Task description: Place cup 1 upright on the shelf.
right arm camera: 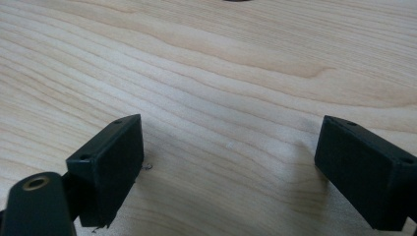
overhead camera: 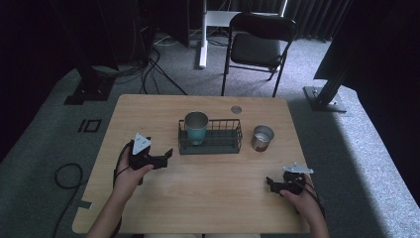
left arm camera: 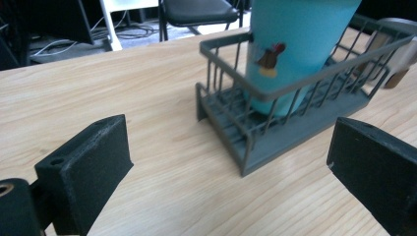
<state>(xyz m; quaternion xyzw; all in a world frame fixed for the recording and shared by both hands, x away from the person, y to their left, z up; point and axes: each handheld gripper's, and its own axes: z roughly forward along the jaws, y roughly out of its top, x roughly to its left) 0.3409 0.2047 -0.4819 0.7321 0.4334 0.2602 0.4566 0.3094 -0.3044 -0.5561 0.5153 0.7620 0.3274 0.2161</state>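
A teal cup [overhead camera: 196, 127] stands upright at the left end of a dark wire basket [overhead camera: 225, 141] in the middle of the wooden table [overhead camera: 198, 183]. A bare metal cup [overhead camera: 261, 137] stands on the table just right of the basket. My left gripper [overhead camera: 167, 154] hovers left of the basket, open, jaws pointing at it. In the left gripper view the teal cup [left arm camera: 295, 54] and the basket [left arm camera: 275, 132] lie ahead between the wide jaws. My right gripper [overhead camera: 269, 182] rests low near the front right, open over bare wood [right arm camera: 231, 98].
A small round grommet [overhead camera: 236, 109] sits in the table's far edge. Behind the table stand a black folding chair [overhead camera: 257, 47] and a white desk leg [overhead camera: 202, 34]. Cables lie on the grey carpet at left [overhead camera: 69, 176].
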